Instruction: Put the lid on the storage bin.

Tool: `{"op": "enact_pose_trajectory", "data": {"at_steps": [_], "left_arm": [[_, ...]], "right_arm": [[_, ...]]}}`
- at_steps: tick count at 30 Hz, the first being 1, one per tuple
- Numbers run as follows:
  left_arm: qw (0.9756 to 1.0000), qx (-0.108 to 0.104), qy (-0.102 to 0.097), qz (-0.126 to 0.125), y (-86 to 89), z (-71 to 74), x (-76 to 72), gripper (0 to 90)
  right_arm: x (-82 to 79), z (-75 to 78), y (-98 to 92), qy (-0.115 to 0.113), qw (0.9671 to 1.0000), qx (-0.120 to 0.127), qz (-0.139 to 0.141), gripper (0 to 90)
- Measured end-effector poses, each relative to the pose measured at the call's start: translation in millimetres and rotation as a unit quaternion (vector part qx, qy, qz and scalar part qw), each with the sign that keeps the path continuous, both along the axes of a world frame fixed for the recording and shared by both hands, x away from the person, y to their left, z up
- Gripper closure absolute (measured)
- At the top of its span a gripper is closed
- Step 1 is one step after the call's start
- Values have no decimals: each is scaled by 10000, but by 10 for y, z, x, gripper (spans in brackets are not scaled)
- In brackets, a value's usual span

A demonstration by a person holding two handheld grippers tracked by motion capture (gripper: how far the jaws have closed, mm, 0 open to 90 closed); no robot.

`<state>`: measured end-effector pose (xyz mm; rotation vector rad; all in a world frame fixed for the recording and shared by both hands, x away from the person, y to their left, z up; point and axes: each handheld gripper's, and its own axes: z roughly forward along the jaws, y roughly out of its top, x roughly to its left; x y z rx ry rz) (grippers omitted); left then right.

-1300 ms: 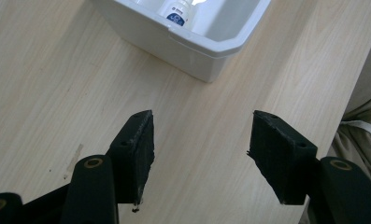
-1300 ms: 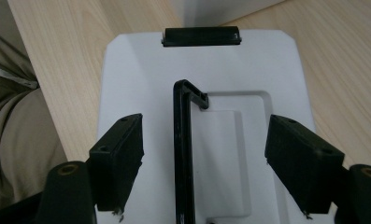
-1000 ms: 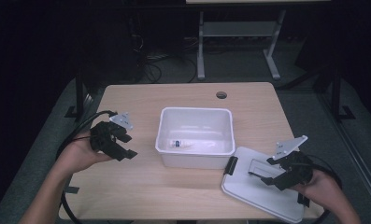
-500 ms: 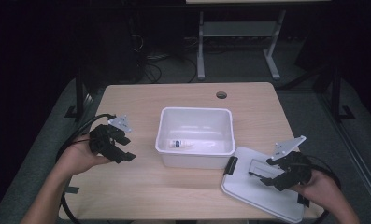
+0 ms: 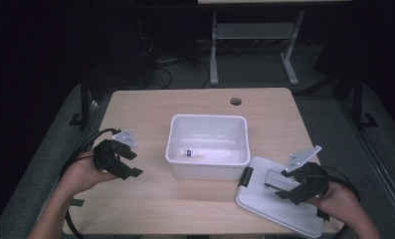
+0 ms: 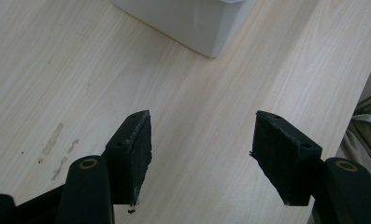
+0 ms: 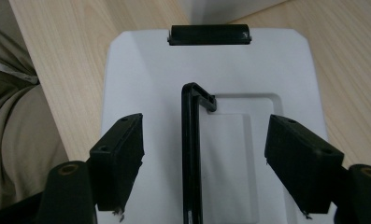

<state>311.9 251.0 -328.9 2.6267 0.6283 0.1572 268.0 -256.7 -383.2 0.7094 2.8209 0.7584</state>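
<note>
The work looks to be at an early stage, as I judge it: the white bin stands uncovered in the middle of the surface, with one small item lying at its bottom, too small to say what it is; the white lid is not yet on the bin, it lies flat on the surface at the front right, just beside the bin's near right corner; so the lifting of the lid and the closing of the bin are what is left.

At the left, the left claw is held low over the bare wood, apart from the bin's left wall; the hand grips it from behind and the jaws point toward the bin and slightly down; its jaws have just been opening, and in the left gripper view the left claw stands wide, with nothing between the pads, only wood under them.

At the right, the right claw hovers over the lid, the forearm coming from the bottom right corner; in the right gripper view the jaws of the right claw stand wide on both sides of the raised black handle of the lid; the pads do not press on it; further ahead I see the black latch at the lid's far edge.
</note>
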Motion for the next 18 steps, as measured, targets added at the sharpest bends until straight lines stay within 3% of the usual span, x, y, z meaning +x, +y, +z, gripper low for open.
{"op": "enact_pose_trajectory", "data": {"at_steps": [6,18], "left_arm": [[10000,-1,17,17,39,-71,-22,370],[9999,-17,-81,59,106,-187,-79,369]], "right_arm": [[-14,-36,21,11,10000,-41,74,326],[-42,-148,23,49,9996,-219,172,503]]}}
